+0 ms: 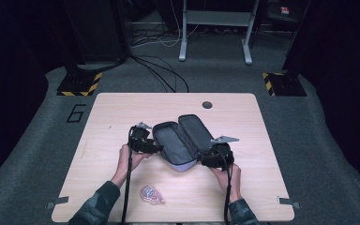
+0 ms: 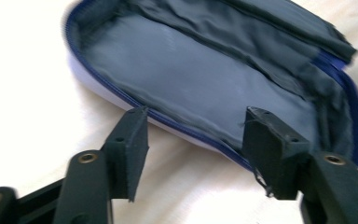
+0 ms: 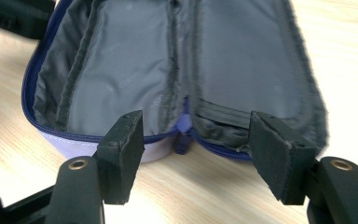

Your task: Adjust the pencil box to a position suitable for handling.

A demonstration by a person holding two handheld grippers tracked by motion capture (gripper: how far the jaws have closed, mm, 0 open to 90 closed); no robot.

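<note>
A dark pencil case [image 1: 180,140] with grey lining and a blue zip lies spread open flat in the middle of the wooden table [image 1: 117,112]. My left gripper [image 1: 156,148] stands open at the case's left rim. In the left gripper view, the gripper [image 2: 198,121] has its jaws wide apart and the rim of the case [image 2: 205,70] lies between their tips. My right gripper [image 1: 203,158] is open at the near right end of the case. In the right gripper view, the gripper [image 3: 198,123] faces the case [image 3: 135,70], with the zip pull [image 3: 182,135] between its jaws.
A small pink and blue patterned item [image 1: 152,194] lies near the table's front edge, between the person's forearms. A round cable hole [image 1: 207,104] sits at the table's far side. Cables and a stand's legs are on the floor beyond the table.
</note>
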